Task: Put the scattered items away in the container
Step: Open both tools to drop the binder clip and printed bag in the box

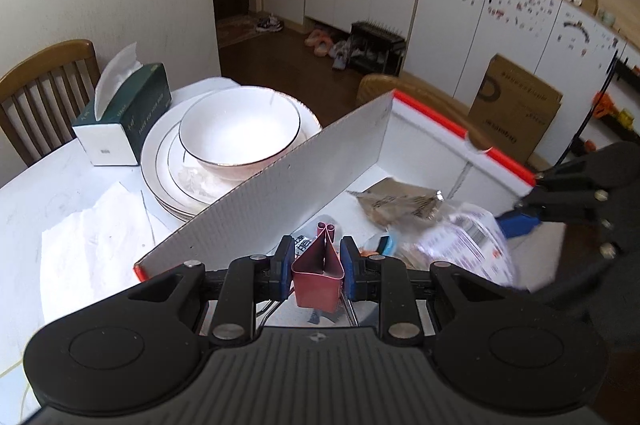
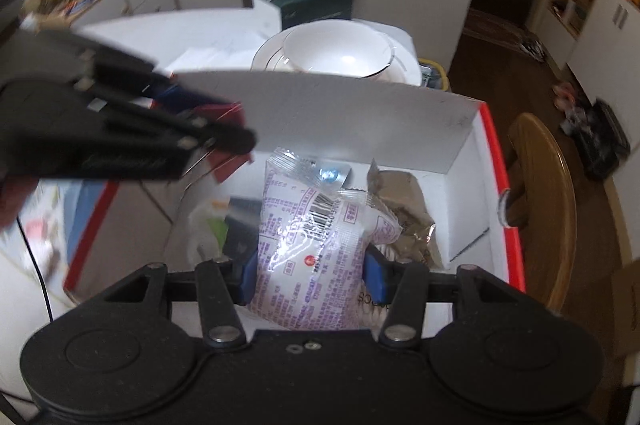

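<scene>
My left gripper is shut on a dark red binder clip and holds it over the near corner of the white cardboard box with red edges. My right gripper is shut on a white and purple plastic packet, which hangs inside the box. A brown crinkled packet lies on the box floor behind it, with other small items partly hidden. The left wrist view shows the right gripper at the right with the packet. The left gripper shows blurred at the upper left of the right wrist view.
A white bowl sits on stacked plates just beyond the box's raised flap. A green tissue box and loose white paper sheets lie on the table. Wooden chairs stand at the far side and beside the box.
</scene>
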Demonstrator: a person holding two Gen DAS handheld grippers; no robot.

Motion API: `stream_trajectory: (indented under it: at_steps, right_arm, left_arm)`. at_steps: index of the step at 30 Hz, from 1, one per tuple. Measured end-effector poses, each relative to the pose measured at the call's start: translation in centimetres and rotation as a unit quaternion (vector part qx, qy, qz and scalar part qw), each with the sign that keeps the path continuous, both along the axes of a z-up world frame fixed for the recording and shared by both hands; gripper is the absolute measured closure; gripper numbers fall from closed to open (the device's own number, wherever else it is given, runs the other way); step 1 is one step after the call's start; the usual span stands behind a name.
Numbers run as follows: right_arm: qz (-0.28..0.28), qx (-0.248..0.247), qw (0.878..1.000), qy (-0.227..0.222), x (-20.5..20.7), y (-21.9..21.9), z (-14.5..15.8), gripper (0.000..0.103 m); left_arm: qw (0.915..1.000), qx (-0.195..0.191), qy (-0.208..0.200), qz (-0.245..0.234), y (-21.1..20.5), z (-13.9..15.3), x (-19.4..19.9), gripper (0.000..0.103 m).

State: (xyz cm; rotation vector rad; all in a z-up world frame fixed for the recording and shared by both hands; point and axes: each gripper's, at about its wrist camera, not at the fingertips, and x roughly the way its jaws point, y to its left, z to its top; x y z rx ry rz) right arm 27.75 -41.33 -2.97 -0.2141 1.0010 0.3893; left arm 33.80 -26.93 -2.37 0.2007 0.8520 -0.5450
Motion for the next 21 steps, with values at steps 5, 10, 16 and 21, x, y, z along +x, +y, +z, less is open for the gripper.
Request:
stream_trajectory:
  at_steps: [5,10,16,21]
  right_arm:
    - [0.013,-0.003,1.0,0.015,0.0,-0.1,-1.2,0.053]
    - [0.014,-0.011,1.0,0.024,0.1,-0.2,-2.4,0.053]
    - [0.01,-0.009,0.999,0.035,0.4,-0.4,-3.4,0.053]
    - [0.008,-0.003,0.999,0.041,0.6,-0.6,-3.7,0.052]
  left_arm:
    - [0.9996,0.022,0.016,-0.004,-0.8,-1.7,1.2,0.08]
    - [0.999,0.033,0.031,-0.001,-1.2,-3.0,1.8,0.08]
    - [0.9982,0.039,0.047,0.004,-1.5,-3.9,2.7,0.08]
    - [0.9973,0.046,0.057,0.004,-1.8,-4.4,3.1,0.08]
